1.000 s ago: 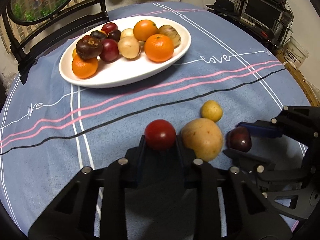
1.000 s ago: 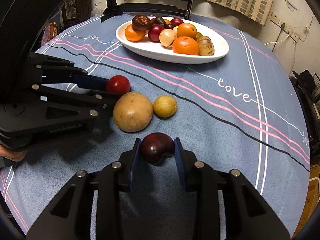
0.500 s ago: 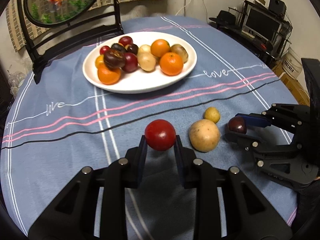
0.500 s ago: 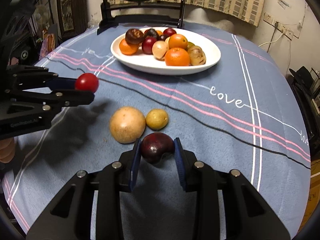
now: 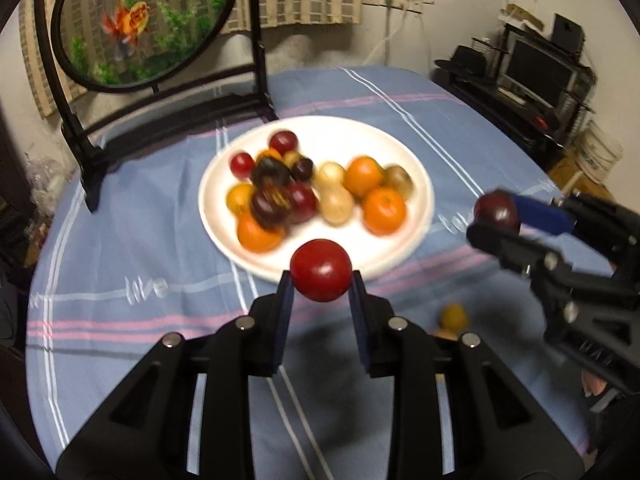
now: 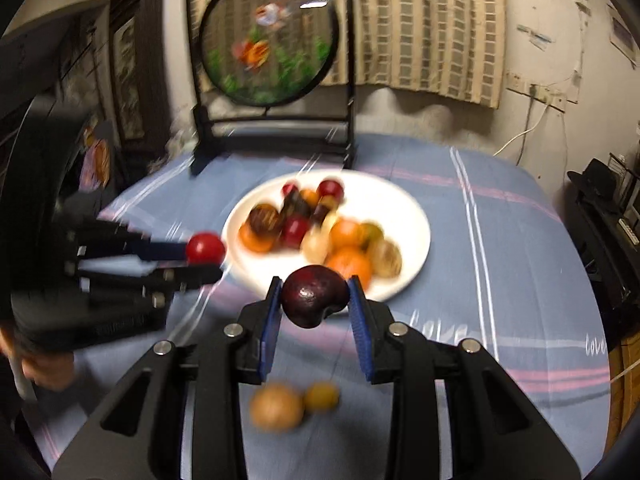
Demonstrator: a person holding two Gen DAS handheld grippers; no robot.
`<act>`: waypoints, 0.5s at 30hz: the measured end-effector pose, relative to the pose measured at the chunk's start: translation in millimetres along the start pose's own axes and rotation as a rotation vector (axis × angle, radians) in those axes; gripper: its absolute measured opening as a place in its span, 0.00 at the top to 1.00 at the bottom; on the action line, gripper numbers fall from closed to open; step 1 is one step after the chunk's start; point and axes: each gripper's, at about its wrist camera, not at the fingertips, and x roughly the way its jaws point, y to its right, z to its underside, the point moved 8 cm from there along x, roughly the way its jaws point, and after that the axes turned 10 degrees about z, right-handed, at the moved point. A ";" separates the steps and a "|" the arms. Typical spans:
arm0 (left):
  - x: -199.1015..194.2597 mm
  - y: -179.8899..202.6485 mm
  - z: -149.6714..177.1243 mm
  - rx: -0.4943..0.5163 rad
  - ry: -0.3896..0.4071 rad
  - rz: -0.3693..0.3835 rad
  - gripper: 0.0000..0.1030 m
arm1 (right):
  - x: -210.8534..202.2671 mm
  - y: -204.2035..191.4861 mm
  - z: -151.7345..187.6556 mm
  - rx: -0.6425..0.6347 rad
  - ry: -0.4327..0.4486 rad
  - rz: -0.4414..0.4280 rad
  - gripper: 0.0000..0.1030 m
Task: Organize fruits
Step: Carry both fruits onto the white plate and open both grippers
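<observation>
1. The left hand-held gripper [image 5: 321, 286] is clamped on a round red fruit [image 5: 321, 270], both pads pressing its sides, carried in the air just short of the near rim of the white plate [image 5: 420, 200].
2. The right hand-held gripper [image 6: 314, 300] is clamped on a dark purple fruit [image 6: 314, 295] with a notched underside, also in the air, in front of the plate's near edge.
3. In the left wrist view the right hand-held gripper comes in from the right, level with the plate; in the right wrist view the left one comes in from the left, its fruit just beside the plate's left rim.
4. 2 fruits lie on the blue striped worktop [image 5: 120, 240] near the person: a large tan fruit [image 6: 276, 408] and a small yellow fruit [image 6: 322, 397], touching or almost so. I judge they are not yet sorted.
5. The plate carries a crowded heap of oranges, dark fruits and pale ones, with bare space mostly along its near and right edge.
6. Risk: both tools seem headed for the same plate, so I judge they could knock together over it.
7. Risk: a round fruit let go onto the heap could roll off the rim onto the worktop, or nudge others out.
8. Risk: the dark fruit is uneven, so the pads may hold it off-centre and let it twist free.
9. Both views are blurred, so exact clearances over the rim cannot be told.
</observation>
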 end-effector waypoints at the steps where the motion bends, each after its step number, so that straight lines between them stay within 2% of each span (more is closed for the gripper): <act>1: 3.7 -2.6 -5.8 -0.001 0.002 -0.010 0.72 | 7.7 3.2 -8.8 0.025 -0.003 -0.001 0.68; 5: 23.1 -7.9 -24.1 -0.020 -0.010 -0.004 0.72 | 50.1 17.2 -31.5 0.139 -0.040 -0.008 0.68; 9: 36.2 -10.2 -43.9 -0.022 -0.006 0.004 0.72 | 83.9 24.3 -40.2 0.187 -0.078 0.006 0.68; 15: 66.5 -30.2 -65.6 -0.113 -0.021 -0.002 0.70 | 119.3 27.0 -56.1 0.241 -0.121 0.004 0.68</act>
